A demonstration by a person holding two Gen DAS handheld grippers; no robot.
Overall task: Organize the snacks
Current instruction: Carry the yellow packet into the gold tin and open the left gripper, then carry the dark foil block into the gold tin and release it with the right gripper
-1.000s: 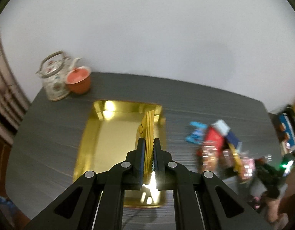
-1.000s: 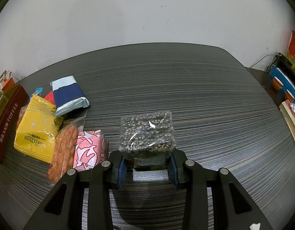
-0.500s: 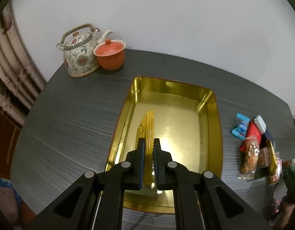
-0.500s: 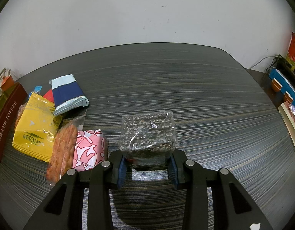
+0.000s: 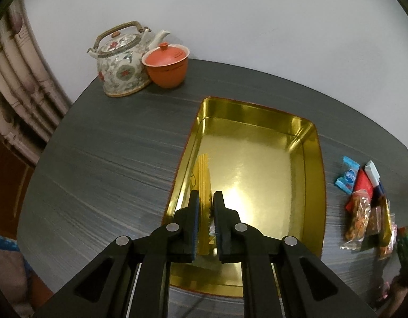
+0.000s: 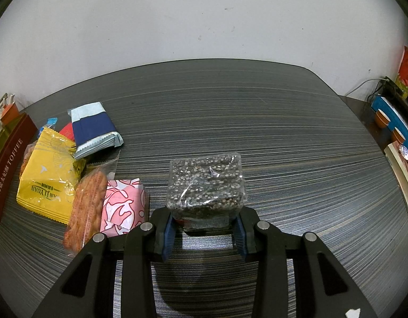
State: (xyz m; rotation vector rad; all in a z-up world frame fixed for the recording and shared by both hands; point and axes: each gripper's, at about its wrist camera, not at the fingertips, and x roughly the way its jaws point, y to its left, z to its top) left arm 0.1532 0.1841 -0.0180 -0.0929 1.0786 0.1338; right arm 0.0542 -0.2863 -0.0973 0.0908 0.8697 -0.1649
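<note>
We held the left claw (image 5: 205, 206) over the near end of the gold tin tray (image 5: 316, 180), its jaws opening with a thin yellow packet (image 5: 204, 177) standing edge-on between them; a narrow gap showed beside the packet, so the pads no longer seemed to press it. The yellow packet reached down into the tray along its left wall, and the rest of the tray floor shone bare. Beyond the tray's far left corner stood a flowered teapot (image 5: 121, 63) with an orange lidded cup (image 5: 166, 65) touching it, both on the dark striped table (image 5: 103, 164). To the right of the tray, apart from it, lay a row of loose snacks (image 5: 363, 201), among them a blue wrapper and clear bags of orange pieces. In the right wrist view, we kept the right claw (image 6: 205, 228) clamped on the near end of a clear packet of dark seeded snack (image 6: 205, 182), resting on the table. Left of that packet, we saw a pink patterned pack (image 6: 124, 204) just beside it, then an orange cracker bag (image 6: 86, 206), a yellow bag (image 6: 48, 177), a navy and pale blue pack (image 6: 94, 129), and the tray's dark red side lettered TOFFEE (image 6: 7, 175) at the far left.
</note>
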